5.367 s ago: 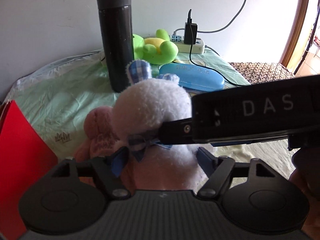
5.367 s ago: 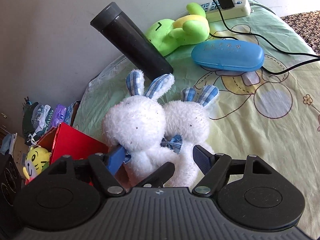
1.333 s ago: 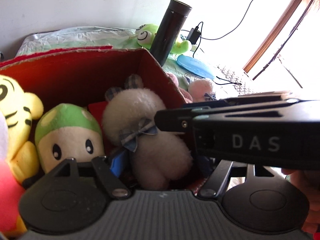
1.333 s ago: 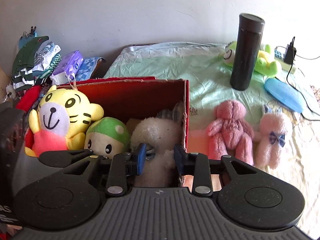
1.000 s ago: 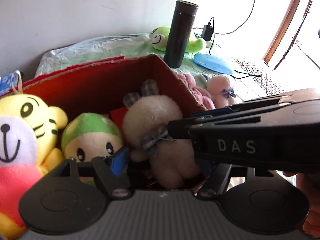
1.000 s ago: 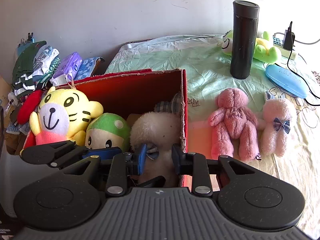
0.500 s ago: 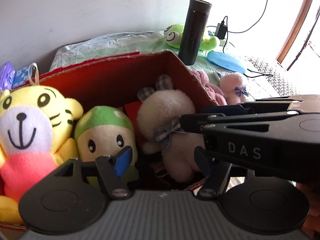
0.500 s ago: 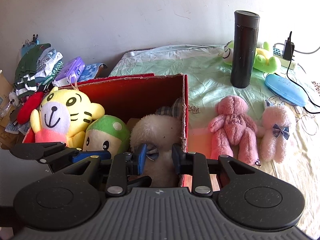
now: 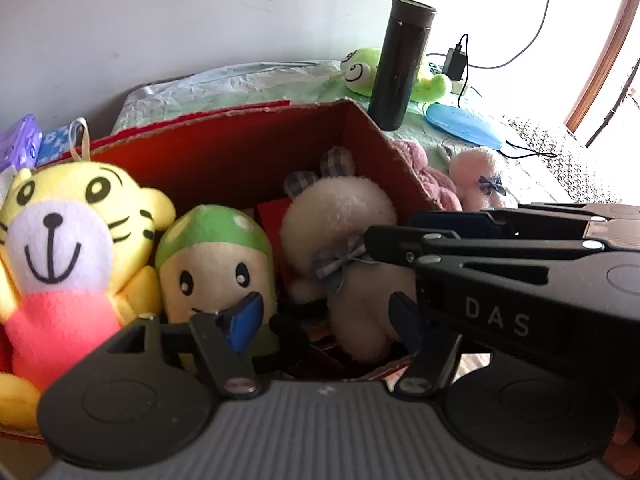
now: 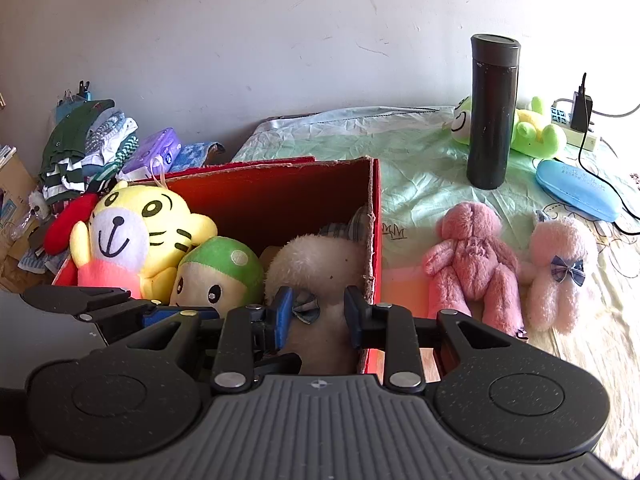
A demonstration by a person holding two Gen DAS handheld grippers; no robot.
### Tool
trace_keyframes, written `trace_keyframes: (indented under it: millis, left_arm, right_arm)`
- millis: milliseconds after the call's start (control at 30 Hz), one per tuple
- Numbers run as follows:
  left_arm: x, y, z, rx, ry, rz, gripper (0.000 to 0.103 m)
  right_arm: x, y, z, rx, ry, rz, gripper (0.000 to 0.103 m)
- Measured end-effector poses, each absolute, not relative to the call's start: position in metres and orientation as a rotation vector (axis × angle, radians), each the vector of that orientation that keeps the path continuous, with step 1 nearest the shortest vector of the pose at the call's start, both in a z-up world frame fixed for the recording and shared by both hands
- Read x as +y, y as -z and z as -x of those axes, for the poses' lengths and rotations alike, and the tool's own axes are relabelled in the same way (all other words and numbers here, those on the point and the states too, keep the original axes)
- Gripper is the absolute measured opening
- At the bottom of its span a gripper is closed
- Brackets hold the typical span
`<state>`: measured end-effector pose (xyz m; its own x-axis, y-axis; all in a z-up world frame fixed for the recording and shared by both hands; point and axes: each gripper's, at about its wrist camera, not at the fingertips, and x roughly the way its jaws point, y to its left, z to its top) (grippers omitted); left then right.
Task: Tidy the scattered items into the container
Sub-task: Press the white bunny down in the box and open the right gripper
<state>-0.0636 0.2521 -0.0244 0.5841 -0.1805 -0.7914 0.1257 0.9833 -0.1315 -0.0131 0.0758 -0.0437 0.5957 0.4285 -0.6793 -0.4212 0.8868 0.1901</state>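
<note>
A white plush bunny [image 10: 316, 264] with plaid ears and a bow sits in the right end of the red cardboard box [image 10: 280, 166]. My right gripper [image 10: 316, 316] is shut on the bunny's neck. From the left wrist the bunny [image 9: 344, 216] shows with the right gripper [image 9: 390, 227] reaching in from the right. My left gripper [image 9: 322, 320] is open over the box [image 9: 224, 114]. Its left pad hangs in front of the green mushroom toy [image 9: 212, 256], apart from the bunny. Outside the box lie a pink bear [image 10: 472, 264] and a pale pink bunny [image 10: 556, 272].
A yellow tiger toy [image 10: 132, 232] and the mushroom toy [image 10: 220, 272] fill the box's left. On the green sheet stand a black flask [image 10: 492, 112], a green frog plush [image 10: 532, 132], a blue case [image 10: 576, 190] and a power strip [image 10: 576, 132]. Folded clothes [image 10: 88, 148] are piled far left.
The left gripper has turned a little leftward, so the tiger toy shows fully and its left pad stands clear of the bunny. The right gripper keeps its hold and has hardly moved.
</note>
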Motion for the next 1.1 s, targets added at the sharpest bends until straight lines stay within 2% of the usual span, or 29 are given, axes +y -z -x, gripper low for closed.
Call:
trace_keyframes:
  millis: [333,667,900,1100]
  left_arm:
    - [0.250,0.023,0.066,0.928,0.144,0.054,0.073]
    - [0.250,0.020,0.075,0.890,0.084,0.025,0.085]
    - [0.254,0.019,0.085,0.852,0.058,0.037,0.088]
    - [0.250,0.017,0.089,0.837,0.005,0.023,0.090]
  right_arm:
    - [0.073,0.044,0.014,0.784,-0.501,-0.023,0.030]
    - [0.073,0.045,0.017,0.765,-0.506,-0.013,0.030]
    - [0.075,0.045,0.021,0.757,-0.530,-0.018,0.039]
    - [0.073,0.046,0.022,0.749,-0.553,-0.017,0.039]
